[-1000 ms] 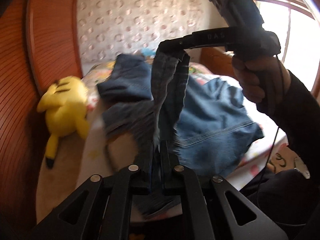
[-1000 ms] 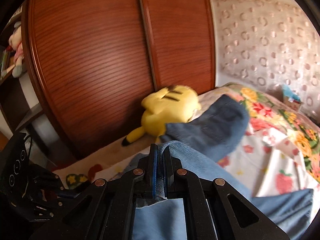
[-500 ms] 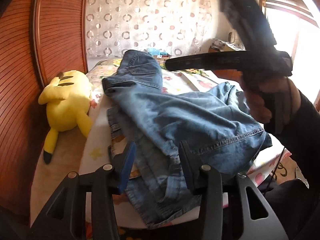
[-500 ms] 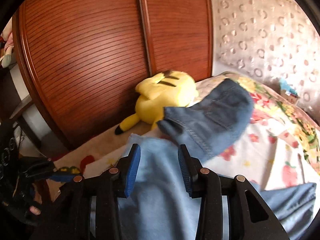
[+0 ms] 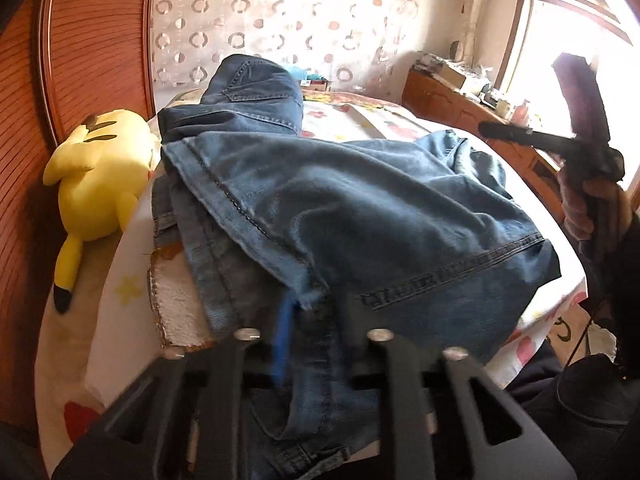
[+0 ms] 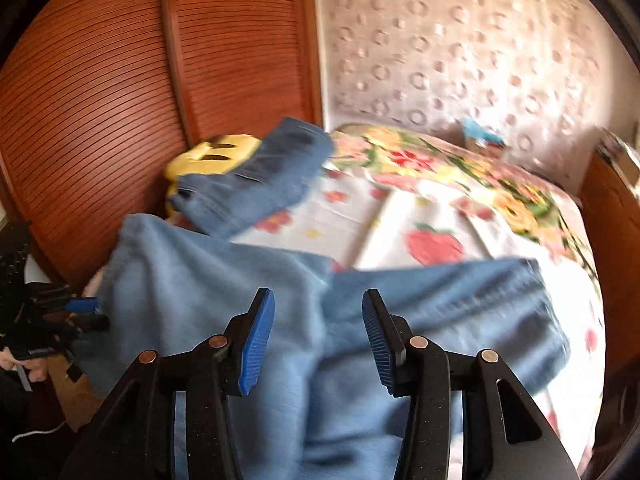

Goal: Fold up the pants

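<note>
- Your left gripper (image 5: 316,316) sits at 6 o'clock in its own view, jaws closing to a narrow gap with a denim fold between them; motion blur hides whether the pads press yet.
- Your right gripper (image 6: 318,332) hangs over the cloth, jaws opening, moderately wide, nothing clamped.
- The jeans (image 5: 340,208) lie heaped on the floral bedspread (image 6: 420,216), one end reaching toward 12 o'clock.
- A yellow plush toy (image 5: 100,176) lies at 9 o'clock, just beside the jeans.
- No containers show clearly.
</note>
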Tool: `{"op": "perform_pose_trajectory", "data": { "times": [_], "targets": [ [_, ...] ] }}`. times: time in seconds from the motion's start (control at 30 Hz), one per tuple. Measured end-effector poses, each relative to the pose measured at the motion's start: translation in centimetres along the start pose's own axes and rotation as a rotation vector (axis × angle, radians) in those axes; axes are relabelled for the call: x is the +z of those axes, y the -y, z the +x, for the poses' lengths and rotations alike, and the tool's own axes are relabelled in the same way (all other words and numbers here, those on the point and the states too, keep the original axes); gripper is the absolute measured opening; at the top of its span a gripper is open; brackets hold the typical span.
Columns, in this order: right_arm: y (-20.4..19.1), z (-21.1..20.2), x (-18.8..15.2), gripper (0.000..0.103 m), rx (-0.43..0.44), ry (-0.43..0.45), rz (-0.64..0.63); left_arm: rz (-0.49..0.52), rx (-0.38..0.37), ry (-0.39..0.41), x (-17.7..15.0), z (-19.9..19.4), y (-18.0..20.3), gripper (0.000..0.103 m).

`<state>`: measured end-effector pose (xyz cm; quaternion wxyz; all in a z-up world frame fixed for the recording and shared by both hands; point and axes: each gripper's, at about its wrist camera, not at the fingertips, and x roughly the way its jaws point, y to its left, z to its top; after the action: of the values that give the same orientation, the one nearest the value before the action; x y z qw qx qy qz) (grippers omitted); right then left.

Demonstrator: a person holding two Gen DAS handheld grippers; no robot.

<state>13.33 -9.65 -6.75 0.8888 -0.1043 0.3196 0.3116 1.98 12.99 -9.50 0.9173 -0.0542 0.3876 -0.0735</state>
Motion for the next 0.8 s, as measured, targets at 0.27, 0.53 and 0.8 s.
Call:
{"op": "perform_pose_trajectory", "data": {
  "times": [0.27,0.53,0.8],
  "targets": [
    [2.0,1.0,-1.6,0.048,-0.070,-0.018,0.078,0.056,0.009,0.069,0.3,-6.1,0.6,0.012],
    [3.9,-0.5,-2.3,0.048,-0.109,-0.020,0.132,0.049,0.071,0.065,0.6,-7.5,-0.5,0.016],
    [5.4,-2.2,-3.4,0.048,-0.146,-0.008,0.160,0.010,0.097,0.107,1.9,-6.9,-0.9,0.065]
  ]
}}
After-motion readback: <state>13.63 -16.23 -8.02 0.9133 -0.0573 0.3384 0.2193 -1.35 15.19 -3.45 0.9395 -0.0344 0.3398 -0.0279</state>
